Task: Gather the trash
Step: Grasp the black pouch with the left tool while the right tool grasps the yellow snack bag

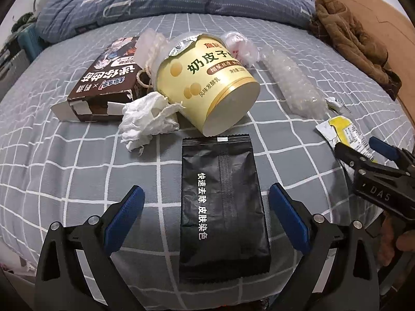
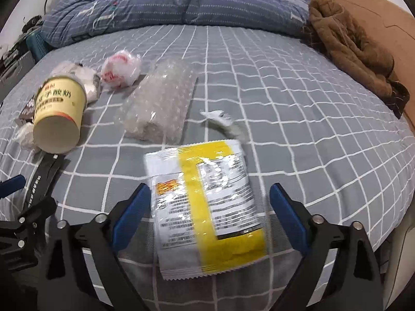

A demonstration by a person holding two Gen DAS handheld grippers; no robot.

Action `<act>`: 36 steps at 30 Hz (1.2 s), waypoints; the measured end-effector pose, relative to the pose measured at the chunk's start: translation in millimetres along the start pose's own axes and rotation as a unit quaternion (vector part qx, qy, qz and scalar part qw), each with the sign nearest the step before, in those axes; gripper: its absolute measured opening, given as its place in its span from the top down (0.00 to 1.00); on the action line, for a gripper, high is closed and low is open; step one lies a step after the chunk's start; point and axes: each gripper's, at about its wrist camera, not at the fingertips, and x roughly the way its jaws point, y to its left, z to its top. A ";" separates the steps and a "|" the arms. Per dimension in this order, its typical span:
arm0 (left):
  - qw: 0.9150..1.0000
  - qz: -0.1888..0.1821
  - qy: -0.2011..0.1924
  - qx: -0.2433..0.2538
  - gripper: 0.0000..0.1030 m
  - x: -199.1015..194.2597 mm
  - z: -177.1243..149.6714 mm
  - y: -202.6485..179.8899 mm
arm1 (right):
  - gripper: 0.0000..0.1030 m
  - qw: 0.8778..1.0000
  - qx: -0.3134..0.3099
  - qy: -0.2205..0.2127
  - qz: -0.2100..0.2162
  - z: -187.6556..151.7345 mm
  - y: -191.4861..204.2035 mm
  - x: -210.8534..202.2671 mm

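Observation:
Trash lies on a grey checked bed sheet (image 1: 64, 168). My left gripper (image 1: 206, 207) is open, its blue-padded fingers on either side of a flat black sachet (image 1: 223, 207). Beyond it lie a crumpled white tissue (image 1: 147, 119), a yellow yoghurt tub (image 1: 207, 83) on its side, a brown carton (image 1: 103, 85), a bubble-wrap roll (image 1: 293, 83) and a red-printed plastic bag (image 1: 241, 49). My right gripper (image 2: 207, 207) is open around a white and yellow packet (image 2: 207, 207); it also shows in the left wrist view (image 1: 363, 155). A small torn white wrapper (image 2: 223, 121) lies behind the packet.
A rolled blue quilt (image 2: 168, 7) lies across the far end of the bed. A brown jacket (image 2: 350, 44) sits at the far right against a wooden headboard (image 2: 376, 13). The bed's edge drops off at the left and near sides.

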 end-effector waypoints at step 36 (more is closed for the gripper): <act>1.000 -0.020 -0.017 0.001 0.65 -28.4 -2.2 3.1 | 0.57 0.999 0.006 -0.011 0.036 7.4 9.4 -29.8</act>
